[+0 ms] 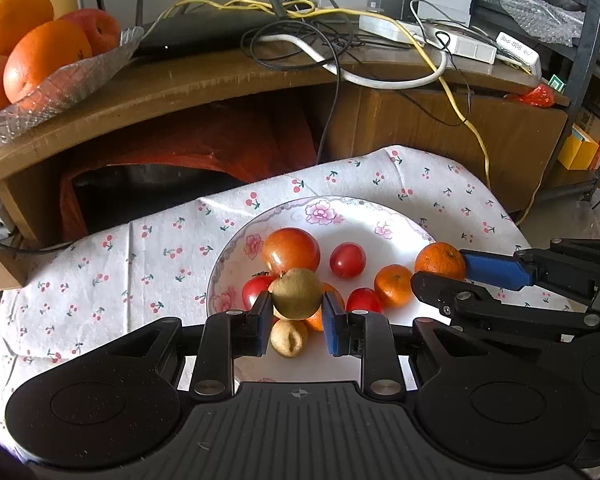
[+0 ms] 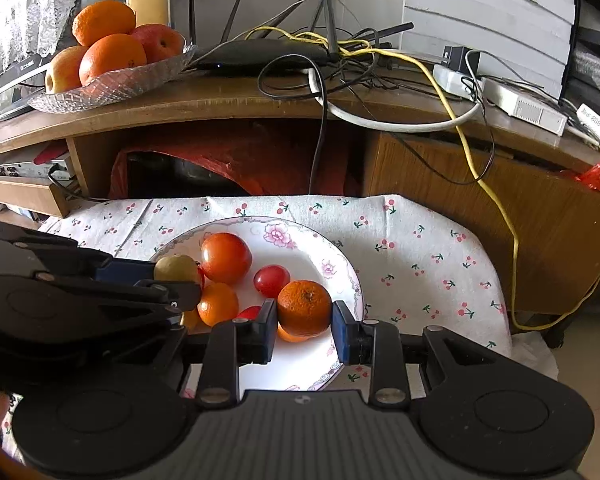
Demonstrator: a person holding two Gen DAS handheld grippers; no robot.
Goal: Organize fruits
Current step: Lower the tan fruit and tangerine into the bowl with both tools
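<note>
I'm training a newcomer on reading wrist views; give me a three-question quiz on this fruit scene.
1. True or false: the left gripper grips a kiwi.
2. The right gripper grips: A) tomato B) mandarin C) apple
3. Fill in: the glass dish of big fruit sits on the wooden ____.

Key: 1 true; 2 B; 3 shelf.

White label (image 2: 597, 127) with blurred dark digits, nothing legible elsewhere
</note>
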